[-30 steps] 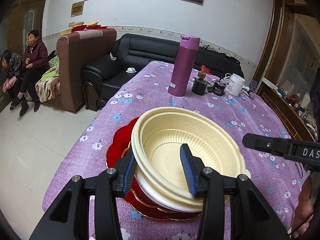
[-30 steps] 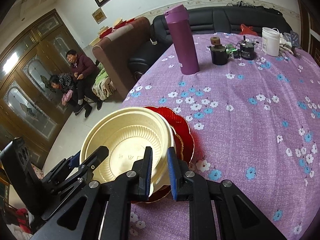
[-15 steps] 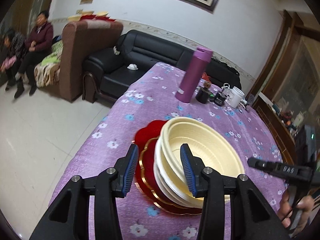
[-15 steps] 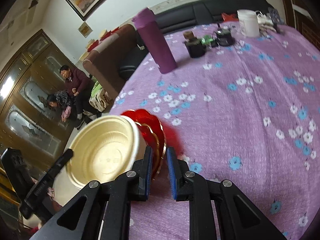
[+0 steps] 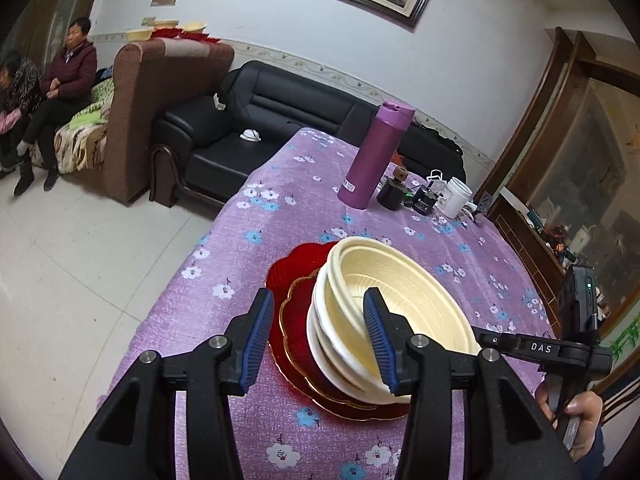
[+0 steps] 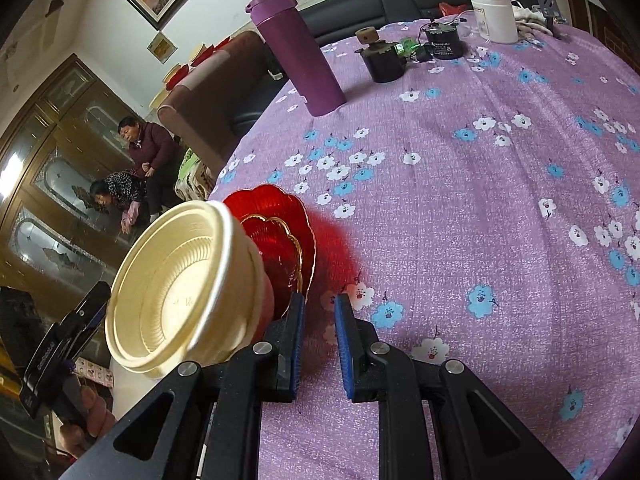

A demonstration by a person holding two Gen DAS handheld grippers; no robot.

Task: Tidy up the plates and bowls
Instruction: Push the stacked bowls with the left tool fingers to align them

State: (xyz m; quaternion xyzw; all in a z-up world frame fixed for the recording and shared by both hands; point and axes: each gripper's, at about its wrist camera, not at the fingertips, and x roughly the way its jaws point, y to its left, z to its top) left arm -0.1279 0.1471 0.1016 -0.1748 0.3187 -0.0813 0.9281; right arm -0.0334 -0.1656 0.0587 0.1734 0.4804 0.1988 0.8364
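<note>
Left wrist view: the left gripper (image 5: pixel 318 338) has its blue-padded fingers spread apart, with nothing pinched. The stack of cream bowls (image 5: pixel 394 320) sits right ahead of them, tilted, and the gripper's right finger pokes over the top bowl's rim into its hollow while the left finger hangs outside. The bowls rest on the red plates (image 5: pixel 296 320), which lie on the purple flowered tablecloth (image 5: pixel 256 240). Well beyond the fingertips stands a purple thermos (image 5: pixel 374 156), with a white jar (image 5: pixel 456 197) further off to its right.

Right wrist view: the right gripper (image 6: pixel 319 338) has a small gap between its fingers and only tablecloth shows in it, so it isn't clamping anything. The bowl stack (image 6: pixel 180 284) is just left of the left finger, with the red plates (image 6: pixel 280 236) ahead-left of the tips. The thermos (image 6: pixel 298 50) stands far ahead.
</note>
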